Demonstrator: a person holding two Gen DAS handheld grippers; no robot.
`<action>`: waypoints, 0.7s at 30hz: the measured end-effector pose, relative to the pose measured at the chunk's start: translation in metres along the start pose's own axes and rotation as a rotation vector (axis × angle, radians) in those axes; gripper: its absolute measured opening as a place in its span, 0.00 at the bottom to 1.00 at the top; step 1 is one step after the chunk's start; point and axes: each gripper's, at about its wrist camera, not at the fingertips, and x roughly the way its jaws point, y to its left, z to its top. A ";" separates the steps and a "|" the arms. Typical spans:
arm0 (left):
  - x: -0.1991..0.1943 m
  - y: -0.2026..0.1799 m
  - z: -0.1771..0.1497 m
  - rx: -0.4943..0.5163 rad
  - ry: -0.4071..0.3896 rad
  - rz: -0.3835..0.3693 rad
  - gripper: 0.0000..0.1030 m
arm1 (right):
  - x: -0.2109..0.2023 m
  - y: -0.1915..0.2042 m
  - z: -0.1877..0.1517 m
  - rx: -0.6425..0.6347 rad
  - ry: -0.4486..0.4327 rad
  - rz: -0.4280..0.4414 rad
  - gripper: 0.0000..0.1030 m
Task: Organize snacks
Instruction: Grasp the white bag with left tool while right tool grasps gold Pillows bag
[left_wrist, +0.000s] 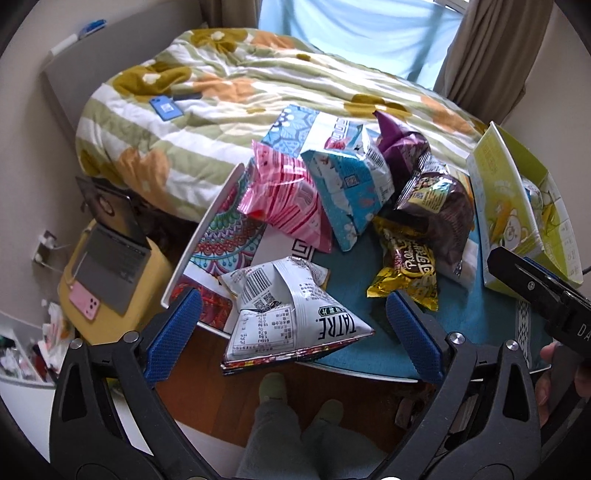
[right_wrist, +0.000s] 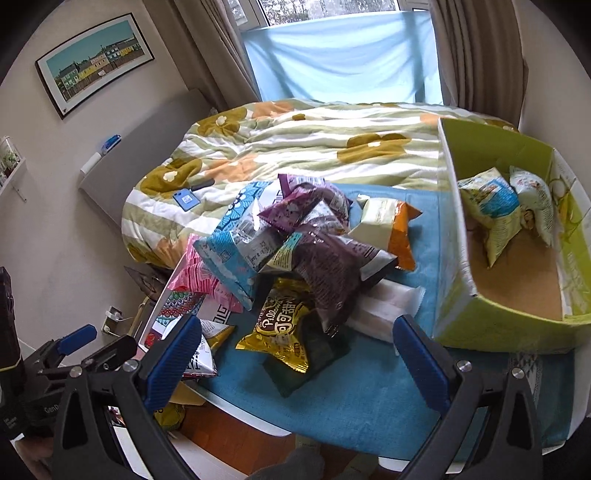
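A heap of snack bags lies on a blue-clothed table (right_wrist: 369, 398): a white bag (left_wrist: 291, 314) at the near edge, a pink bag (left_wrist: 288, 199), a light-blue bag (left_wrist: 351, 184), purple and brown bags (right_wrist: 325, 266), a gold bag (right_wrist: 284, 332) and an orange bag (right_wrist: 391, 229). A green cardboard box (right_wrist: 480, 325) stands at the right with two pale bags (right_wrist: 491, 210) inside. My left gripper (left_wrist: 291, 332) is open, its fingers either side of the white bag. My right gripper (right_wrist: 295, 362) is open and empty, hovering over the gold bag.
A bed with a flowered quilt (right_wrist: 314, 147) and a phone (right_wrist: 186, 199) lies behind the table. A yellow stool holding a laptop (left_wrist: 107, 258) stands at the left on the floor. My legs (left_wrist: 288, 435) are below the table edge.
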 end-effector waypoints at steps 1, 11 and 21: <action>0.010 0.001 0.000 0.001 0.014 0.001 0.94 | 0.009 0.002 -0.001 0.006 0.013 -0.004 1.00; 0.076 0.006 -0.003 0.039 0.133 -0.005 0.79 | 0.077 0.011 -0.014 0.059 0.106 -0.039 1.00; 0.090 0.011 -0.003 0.074 0.170 -0.011 0.72 | 0.099 0.012 -0.011 0.096 0.138 -0.058 0.90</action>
